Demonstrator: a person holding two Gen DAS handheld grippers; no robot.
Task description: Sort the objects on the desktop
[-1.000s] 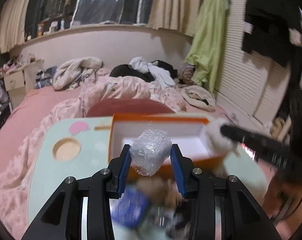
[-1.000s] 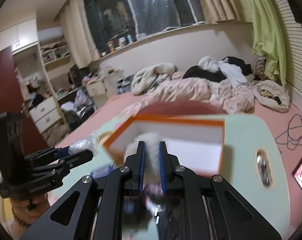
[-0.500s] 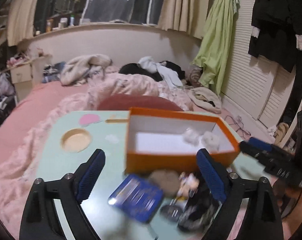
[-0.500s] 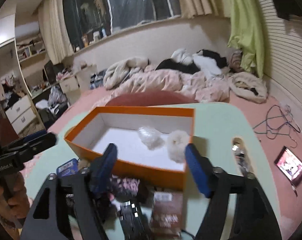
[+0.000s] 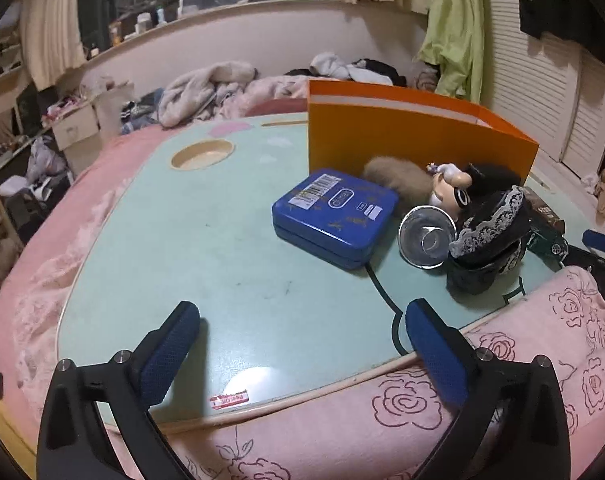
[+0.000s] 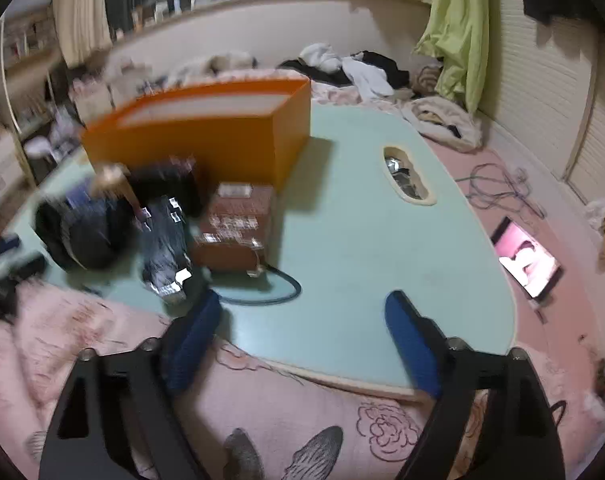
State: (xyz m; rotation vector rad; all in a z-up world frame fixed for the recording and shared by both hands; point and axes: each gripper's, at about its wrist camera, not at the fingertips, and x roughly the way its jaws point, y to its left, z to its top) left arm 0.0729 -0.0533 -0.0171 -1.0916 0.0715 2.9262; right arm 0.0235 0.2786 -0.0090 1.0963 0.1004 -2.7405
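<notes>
Left gripper (image 5: 302, 322) wide open, fingers (image 5: 170, 354) holding nothing, low over the near edge of the mint tabletop (image 5: 182, 232). Right gripper (image 6: 302, 316) also spread wide, empty — view blurred. Orange box (image 5: 406, 140) stands upright at the far side. Blue tin (image 5: 334, 212) just in front of it, beside a tan fur puff (image 5: 398, 182), doll figure (image 5: 450, 188), clear glass (image 5: 426, 236), black lace pouch (image 5: 486, 240). Brown packet (image 6: 234, 228) near the box.

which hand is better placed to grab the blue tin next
Left, probably. The left gripper is open and empty with the blue tin straight ahead across bare table. The right gripper, also open, faces the brown box instead; its blurred view barely shows the tin.
</notes>
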